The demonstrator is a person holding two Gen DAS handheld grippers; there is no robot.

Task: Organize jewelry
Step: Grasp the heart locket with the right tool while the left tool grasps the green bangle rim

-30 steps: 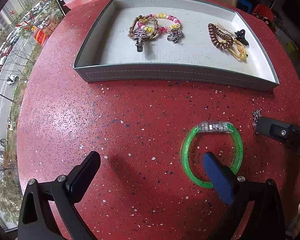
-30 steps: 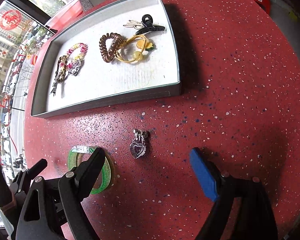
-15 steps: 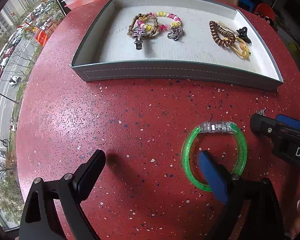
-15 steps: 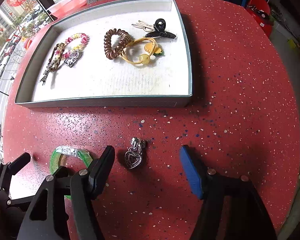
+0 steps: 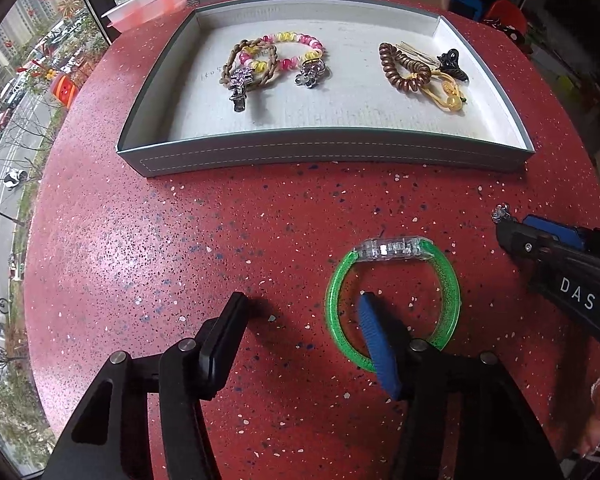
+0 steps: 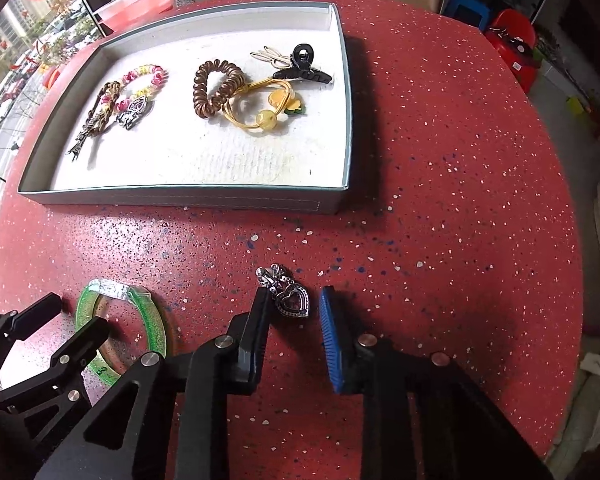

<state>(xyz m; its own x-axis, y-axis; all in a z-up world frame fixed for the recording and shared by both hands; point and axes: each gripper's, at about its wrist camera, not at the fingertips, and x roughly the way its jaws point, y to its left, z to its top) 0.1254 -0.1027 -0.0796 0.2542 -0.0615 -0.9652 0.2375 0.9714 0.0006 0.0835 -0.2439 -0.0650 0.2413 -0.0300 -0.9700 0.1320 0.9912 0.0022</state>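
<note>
Right wrist view: the right hand-held gripper points steeply down at the red speckled tabletop. Its jaws have just been closing and now stand narrow, with the silver heart pendant between them. The black finger touches the pendant's left edge; the blue pad stands just clear of its right side, so the pendant is not yet clamped. The pendant lies flat, its long axis running near to far: the heart nearest the camera, the clasp end pointing toward the tray.

Left of the pendant lies the green bangle, flat, its clear block on the side facing the tray.

Left wrist view: the left hand-held gripper has also just been closing and stands at a middling width. Its blue pad sits inside the bangle's ring and its black finger well outside, left of it; neither presses the band.

Beyond the pendant, the grey tray holds, left to right, a brown braided bracelet, a pink and yellow bead bracelet, a brown coil hair tie, a yellow hair tie and a black claw clip.
</note>
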